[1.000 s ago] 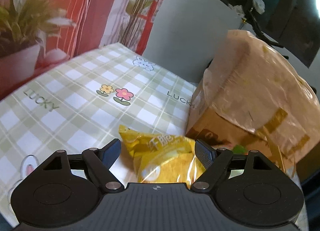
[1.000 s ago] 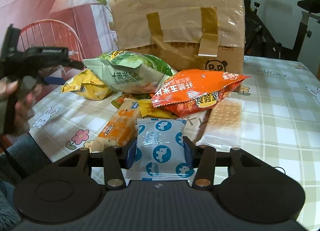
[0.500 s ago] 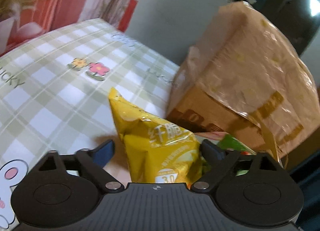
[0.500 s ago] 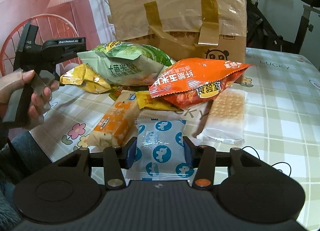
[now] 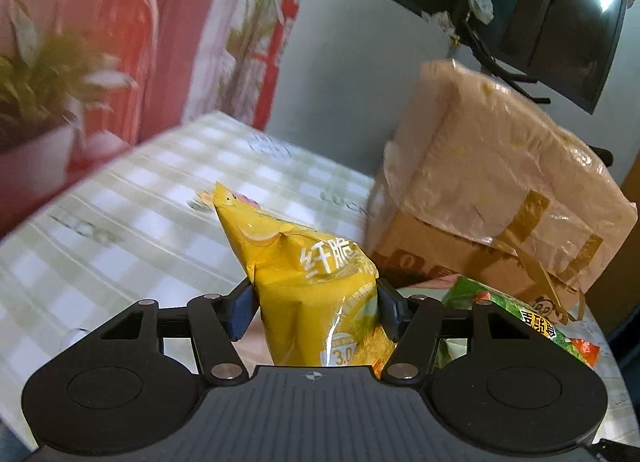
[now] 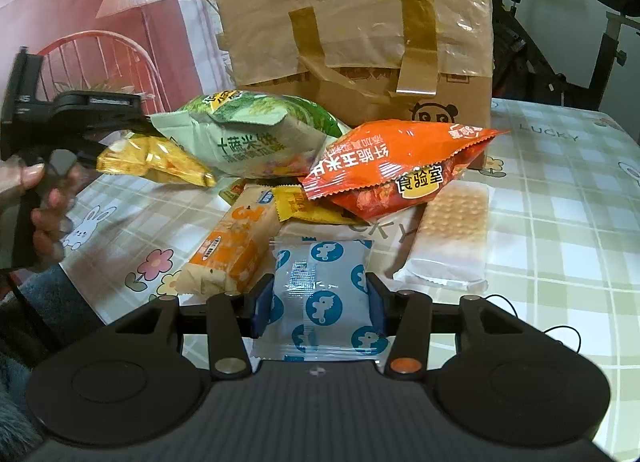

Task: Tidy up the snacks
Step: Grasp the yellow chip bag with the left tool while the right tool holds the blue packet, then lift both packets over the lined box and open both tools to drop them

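Snacks (image 6: 320, 189) mostly unsorted, heaped ahead of the right gripper (image 6: 318, 302), clamped on a blue-print packet (image 6: 320, 302); left gripper (image 5: 316, 308) has just closed on a yellow bag (image 5: 312, 282), lifted beside the pile.

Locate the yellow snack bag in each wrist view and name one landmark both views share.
Left wrist: yellow snack bag at lower centre, pinched in the left gripper, whose jaws have just been closing.
Right wrist: same bag at left, beside the green bag.
Shared landmark: taped cardboard box.
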`<state>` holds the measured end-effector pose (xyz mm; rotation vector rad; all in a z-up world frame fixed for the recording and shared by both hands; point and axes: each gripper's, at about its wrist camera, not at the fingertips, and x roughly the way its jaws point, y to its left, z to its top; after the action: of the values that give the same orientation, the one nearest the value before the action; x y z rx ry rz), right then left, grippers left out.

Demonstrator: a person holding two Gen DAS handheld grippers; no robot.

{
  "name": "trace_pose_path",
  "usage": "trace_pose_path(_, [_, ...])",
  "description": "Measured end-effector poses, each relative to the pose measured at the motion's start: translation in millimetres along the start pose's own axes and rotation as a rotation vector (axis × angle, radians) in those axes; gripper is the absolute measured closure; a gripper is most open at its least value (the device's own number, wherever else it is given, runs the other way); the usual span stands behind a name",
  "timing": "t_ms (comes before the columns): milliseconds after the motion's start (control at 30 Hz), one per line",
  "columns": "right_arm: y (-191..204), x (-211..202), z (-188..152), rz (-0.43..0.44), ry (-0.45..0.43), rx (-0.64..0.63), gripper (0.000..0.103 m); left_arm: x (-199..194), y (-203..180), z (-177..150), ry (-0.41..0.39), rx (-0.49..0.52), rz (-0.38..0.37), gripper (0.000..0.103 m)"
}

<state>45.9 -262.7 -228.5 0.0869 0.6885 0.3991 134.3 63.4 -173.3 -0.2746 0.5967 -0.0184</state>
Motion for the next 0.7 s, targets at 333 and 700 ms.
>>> trace_pose_path(333, [6.5,-2.5,0.9,0.018,-0.008,-0.025,0.054,-38.2,-8.8,-12.7,-0.032,0.103,0.015,0.039])
trace_pose_path(700, [20.7,-15.7,5.4,0.047,-0.047,-0.068,0.054,-63.5,-13.5,-17.6,-0.065,0.145,-0.019,0.039])
